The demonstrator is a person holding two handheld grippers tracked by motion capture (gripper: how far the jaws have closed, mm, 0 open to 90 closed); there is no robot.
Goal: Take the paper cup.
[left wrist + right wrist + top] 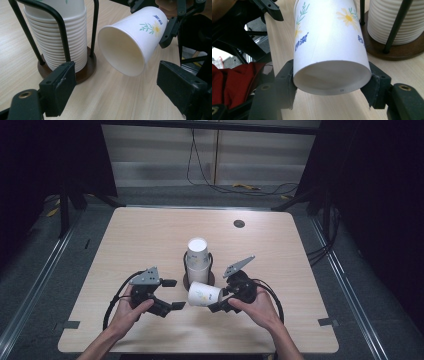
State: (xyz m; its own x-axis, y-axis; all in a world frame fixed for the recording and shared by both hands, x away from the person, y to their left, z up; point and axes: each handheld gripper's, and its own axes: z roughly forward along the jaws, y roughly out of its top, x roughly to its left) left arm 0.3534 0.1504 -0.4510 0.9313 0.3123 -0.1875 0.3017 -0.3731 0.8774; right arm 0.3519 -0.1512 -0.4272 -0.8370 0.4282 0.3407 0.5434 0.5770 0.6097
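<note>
A person sits at a light wooden table (150, 235) and holds a gripper in each hand. The right gripper (220, 306) is clamped on the base end of a white paper cup (204, 293) printed with yellow flowers and blue lettering. In the right gripper view the two black pads (287, 85) press against opposite sides of the cup's base. The cup lies on its side in the air, just above the table, with its open mouth turned toward the left gripper (172, 295). The left gripper has its jaws spread wide and holds nothing; in the left gripper view the cup's open mouth sits between and beyond the two pads, without touching them. Just behind the held cup, near the middle of the table, stands a tall stack of cups (198, 255), upside down, inside a holder (210, 262) made of thin black rods on a round dark wooden base. The held cup is close to this base but apart from it. A small dark round cap (239, 224) is set in the table near the far edge.
</note>
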